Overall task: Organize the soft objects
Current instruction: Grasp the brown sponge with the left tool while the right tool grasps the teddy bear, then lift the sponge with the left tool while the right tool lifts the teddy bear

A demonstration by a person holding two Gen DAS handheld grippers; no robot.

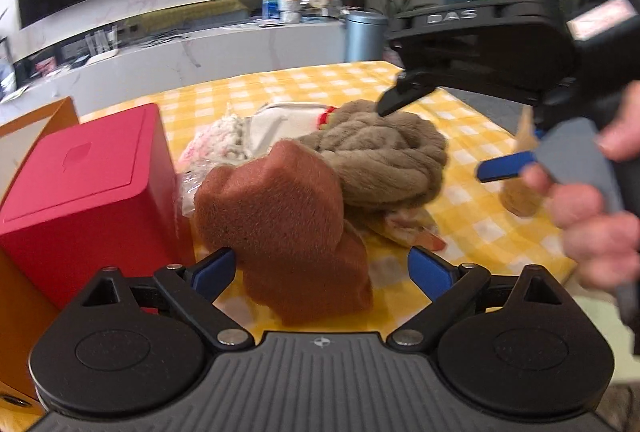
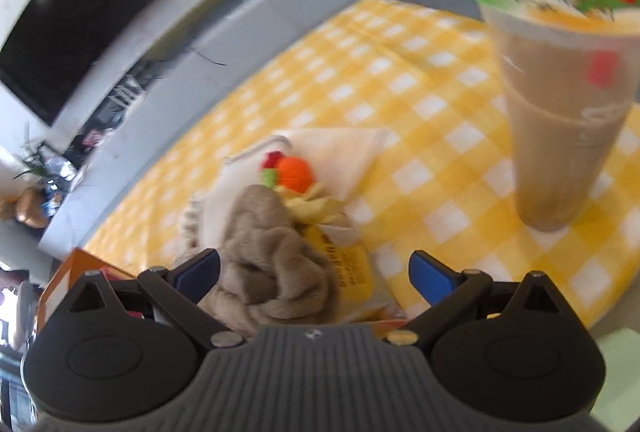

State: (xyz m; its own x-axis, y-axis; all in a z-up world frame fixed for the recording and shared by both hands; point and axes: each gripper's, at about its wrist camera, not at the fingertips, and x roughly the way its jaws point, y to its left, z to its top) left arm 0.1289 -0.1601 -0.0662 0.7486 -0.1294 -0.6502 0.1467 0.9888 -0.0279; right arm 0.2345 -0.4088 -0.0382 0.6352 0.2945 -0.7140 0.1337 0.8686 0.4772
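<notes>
Blue pads of the left gripper (image 1: 320,272) stand spread wide, holding nothing, with the rust plush (image 1: 288,228) sitting between them on the checked cloth (image 1: 472,207). That plush looks light and squashy; I judge it will give under the pads, so a deep pinch across its thick middle should hold better than a nip at an edge. Just behind the plush lies the tan scarf (image 1: 384,159), knotted in loose coils, soft and likely to unravel or trail if lifted by one strand; its bulky centre is the safer hold. The right gripper (image 2: 316,276) hangs over the scarf (image 2: 272,264), its fingers also spread and empty. Beyond the plush, behind the scarf, is a white pouch (image 1: 280,123). Left of the plush stands a red box (image 1: 84,191). Well right of the scarf stands a drink cup (image 2: 560,111), tall and easy to tip.
</notes>
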